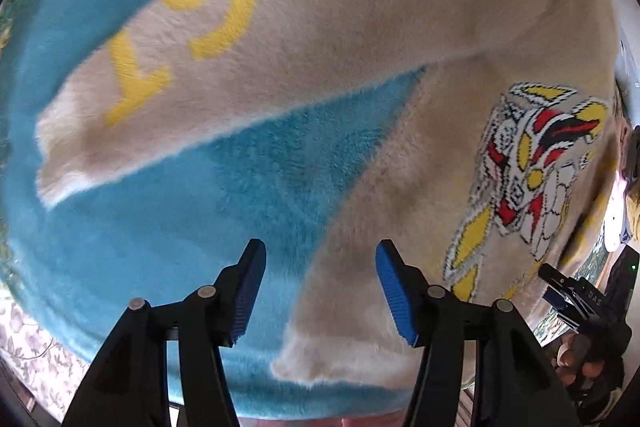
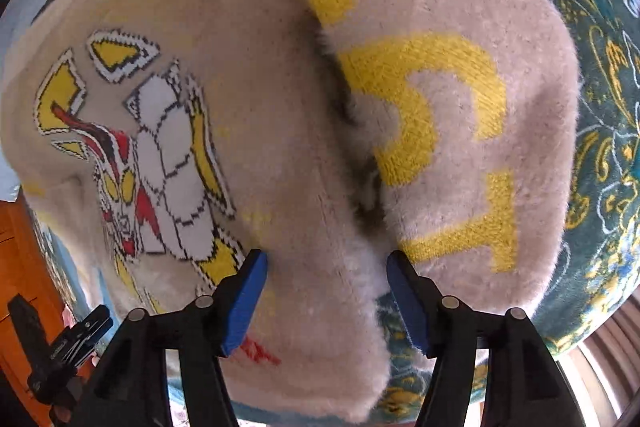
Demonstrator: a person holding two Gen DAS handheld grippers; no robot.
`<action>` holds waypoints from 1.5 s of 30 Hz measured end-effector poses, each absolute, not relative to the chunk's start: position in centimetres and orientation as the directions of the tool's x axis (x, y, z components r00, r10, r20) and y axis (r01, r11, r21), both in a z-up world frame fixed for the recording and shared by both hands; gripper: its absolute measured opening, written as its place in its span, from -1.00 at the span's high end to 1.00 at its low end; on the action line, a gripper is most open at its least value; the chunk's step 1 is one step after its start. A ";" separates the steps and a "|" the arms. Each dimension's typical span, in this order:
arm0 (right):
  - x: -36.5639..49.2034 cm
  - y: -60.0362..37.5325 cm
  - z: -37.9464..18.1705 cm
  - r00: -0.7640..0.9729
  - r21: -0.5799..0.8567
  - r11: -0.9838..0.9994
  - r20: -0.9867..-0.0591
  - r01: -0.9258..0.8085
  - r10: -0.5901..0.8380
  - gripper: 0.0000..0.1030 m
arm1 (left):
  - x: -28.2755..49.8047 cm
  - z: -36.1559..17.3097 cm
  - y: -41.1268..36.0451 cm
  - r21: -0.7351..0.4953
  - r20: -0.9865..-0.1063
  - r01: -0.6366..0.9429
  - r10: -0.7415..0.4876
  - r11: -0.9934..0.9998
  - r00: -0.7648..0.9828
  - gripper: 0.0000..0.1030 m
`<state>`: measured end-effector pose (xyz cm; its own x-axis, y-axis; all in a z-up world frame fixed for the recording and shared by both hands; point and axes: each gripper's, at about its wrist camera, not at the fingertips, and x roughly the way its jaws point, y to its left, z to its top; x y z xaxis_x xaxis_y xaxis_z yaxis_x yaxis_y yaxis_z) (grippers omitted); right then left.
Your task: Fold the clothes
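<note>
Clearly, big yellow letters [image 2: 424, 107] run down each sleeve of the beige fuzzy sweater [image 1: 400, 167], though cut off and warped, so no word reads; a red, white and yellow figure [image 2: 160, 163] sits on its chest. The sweater lies spread over a blue blanket [image 1: 140, 227] and a teal patterned cloth [image 2: 600, 147]. The left gripper [image 1: 320, 291] hovers above the hem corner, jaws wide apart and empty. The right gripper [image 2: 326, 299] points down over the sleeve's edge, likewise spread, gripping nothing.
</note>
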<state>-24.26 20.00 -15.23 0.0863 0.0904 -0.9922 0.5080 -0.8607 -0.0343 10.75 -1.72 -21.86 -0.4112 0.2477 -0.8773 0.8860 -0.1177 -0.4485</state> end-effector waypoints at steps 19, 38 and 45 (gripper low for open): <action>-24.8 21.7 -9.6 -0.055 -0.089 -0.829 -0.996 0.552 0.070 -0.32 | 8.5 -20.4 6.6 -0.378 -0.898 0.906 0.315 -0.191 -0.308 0.83; -29.4 20.3 -14.3 -0.061 -0.181 -0.760 -0.981 0.624 0.184 -0.34 | 17.0 -4.8 0.0 -0.384 -0.920 0.923 -0.107 0.039 -0.378 0.67; -31.2 21.7 -13.7 -0.002 -0.119 -0.776 -0.989 0.620 0.149 -0.16 | 19.7 -1.0 2.5 -0.375 -0.918 0.919 -0.183 0.120 -0.351 0.67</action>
<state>-31.22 21.74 -13.67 -0.0023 0.1493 -0.9888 0.6201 -0.7755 -0.1186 19.73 2.48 -1.03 -0.3510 -0.1830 -0.9183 0.9192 0.1197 -0.3752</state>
